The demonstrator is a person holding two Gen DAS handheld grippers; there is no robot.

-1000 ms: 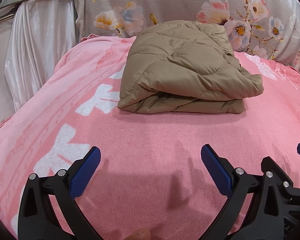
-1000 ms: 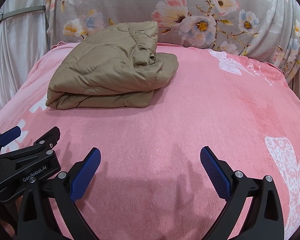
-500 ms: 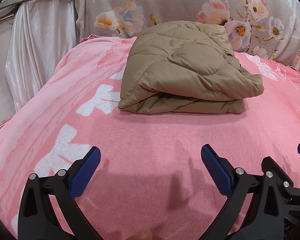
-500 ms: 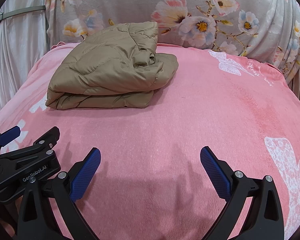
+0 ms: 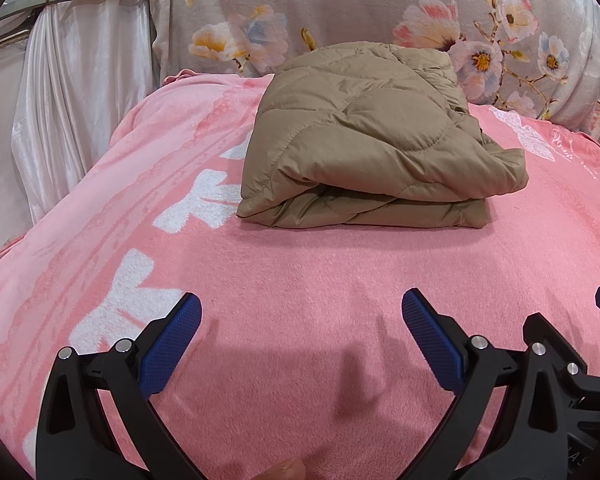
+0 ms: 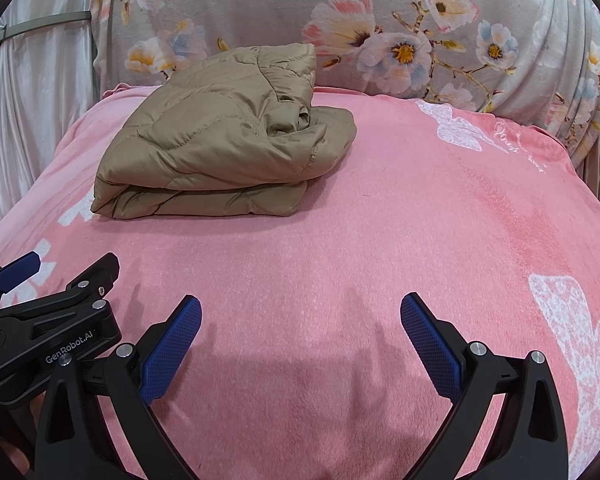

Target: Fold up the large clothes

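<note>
Ahead, the folded jacket lies crosswise at twelve o'clock of the left gripper, nearer it than the right gripper; both gape wide, empty.

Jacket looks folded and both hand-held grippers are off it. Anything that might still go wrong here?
1. The top layer of the tan quilted jacket bulges and overhangs its right side, so the puffy fold may spring open.
2. Loose bunched fabric near the collar could slide out.
3. Both the left hand-held gripper and right hand-held gripper hang open over the soft pink blanket; a regrasp might snag it.
</note>
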